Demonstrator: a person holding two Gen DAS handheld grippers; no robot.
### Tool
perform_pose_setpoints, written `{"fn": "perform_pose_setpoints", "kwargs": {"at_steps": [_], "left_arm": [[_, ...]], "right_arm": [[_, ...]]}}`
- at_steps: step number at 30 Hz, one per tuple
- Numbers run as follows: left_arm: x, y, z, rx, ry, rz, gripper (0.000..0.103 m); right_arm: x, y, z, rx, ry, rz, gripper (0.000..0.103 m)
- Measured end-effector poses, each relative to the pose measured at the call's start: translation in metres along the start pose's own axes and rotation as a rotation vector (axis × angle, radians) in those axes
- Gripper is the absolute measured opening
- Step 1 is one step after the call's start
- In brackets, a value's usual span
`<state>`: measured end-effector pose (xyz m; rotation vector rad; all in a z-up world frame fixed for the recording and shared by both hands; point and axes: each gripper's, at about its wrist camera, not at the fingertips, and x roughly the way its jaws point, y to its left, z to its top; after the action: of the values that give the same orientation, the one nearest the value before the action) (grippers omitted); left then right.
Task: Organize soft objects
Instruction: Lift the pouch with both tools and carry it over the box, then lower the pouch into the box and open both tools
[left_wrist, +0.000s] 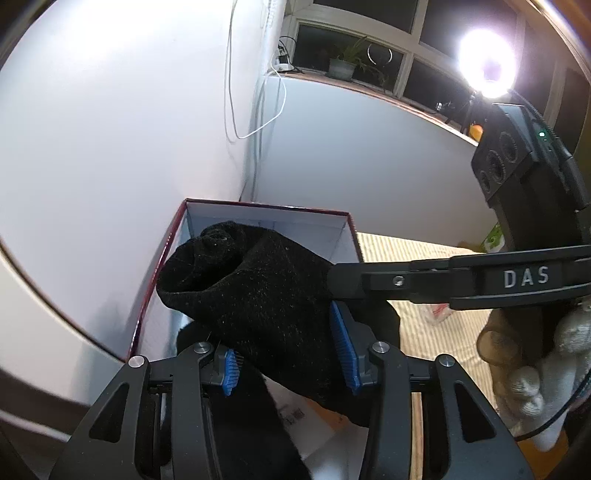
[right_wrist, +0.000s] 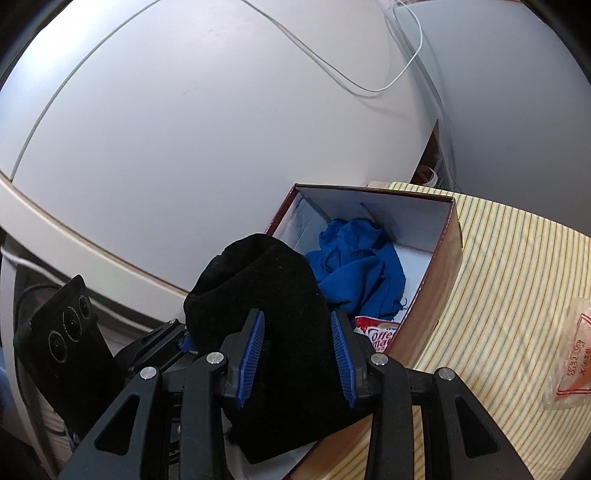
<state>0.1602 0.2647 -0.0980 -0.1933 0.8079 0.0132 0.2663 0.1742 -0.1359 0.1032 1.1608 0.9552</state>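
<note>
A black sock (left_wrist: 258, 295) hangs above an open dark-red box (left_wrist: 343, 213) with a white inside. My left gripper (left_wrist: 291, 354) has its blue pads on either side of the sock and is shut on it. My right gripper (right_wrist: 297, 354) is also shut on the same black sock (right_wrist: 273, 306), from the right; its finger (left_wrist: 406, 282) crosses the left wrist view. A crumpled blue cloth (right_wrist: 354, 266) lies inside the box (right_wrist: 452, 236). The left gripper's finger (right_wrist: 159, 341) shows at lower left in the right wrist view.
The box stands on a yellow striped tablecloth (right_wrist: 509, 273) against a white wall. A red-and-white coffee creamer packet (right_wrist: 380, 334) lies in the box. A clear plastic bag with red print (right_wrist: 574, 354) lies on the cloth at right. A bright lamp (left_wrist: 487, 62) shines by the window.
</note>
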Motion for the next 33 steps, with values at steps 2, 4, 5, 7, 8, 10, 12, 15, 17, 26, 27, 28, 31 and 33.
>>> {"fn": "perform_pose_setpoints", "kwargs": {"at_steps": [2,4,5,7,8,10,12,15,17,26,27,28,31,33], "left_arm": [[0.0,0.001,0.001,-0.001,-0.005,0.023,0.045],[-0.001,0.003,0.002,-0.006,-0.015,0.051,0.046],[-0.002,0.003,0.003,-0.009,-0.017,0.06,0.047],[-0.002,0.002,0.003,-0.002,-0.025,0.091,0.051],[0.0,0.003,0.004,0.003,-0.024,0.102,0.054],[0.001,0.002,0.004,0.012,-0.01,0.123,0.059],[0.001,0.003,0.004,0.004,-0.001,0.136,0.062],[-0.001,0.006,0.004,-0.014,0.004,0.144,0.064],[-0.002,0.008,0.004,-0.012,0.009,0.15,0.064],[0.003,0.013,-0.006,-0.021,0.176,0.075,0.075],[0.005,0.016,-0.009,-0.04,0.198,0.057,0.075],[0.005,0.02,-0.011,-0.068,0.21,0.047,0.075],[0.001,0.028,-0.011,-0.115,0.227,0.04,0.075],[-0.004,0.025,-0.011,-0.097,0.221,0.067,0.075]], "right_arm": [[0.0,-0.002,0.001,0.001,-0.003,-0.004,0.034],[0.0,-0.003,0.001,-0.008,0.0,-0.018,0.034],[0.001,-0.003,0.001,-0.015,0.001,-0.03,0.034],[0.002,-0.003,-0.001,-0.038,0.002,-0.05,0.034],[0.001,-0.002,-0.003,-0.045,0.002,-0.053,0.034],[-0.001,-0.002,-0.006,-0.052,-0.003,-0.057,0.034],[-0.005,0.0,-0.008,-0.064,-0.013,-0.067,0.034],[-0.012,0.003,-0.01,-0.082,-0.023,-0.075,0.034],[-0.017,0.004,-0.01,-0.093,-0.03,-0.074,0.035],[-0.036,0.003,-0.018,-0.099,-0.051,-0.076,0.039],[-0.037,0.002,-0.018,-0.099,-0.053,-0.078,0.039],[-0.039,0.002,-0.019,-0.1,-0.056,-0.077,0.039],[-0.044,0.003,-0.022,-0.104,-0.062,-0.075,0.039],[-0.047,0.004,-0.024,-0.107,-0.064,-0.074,0.039]]}}
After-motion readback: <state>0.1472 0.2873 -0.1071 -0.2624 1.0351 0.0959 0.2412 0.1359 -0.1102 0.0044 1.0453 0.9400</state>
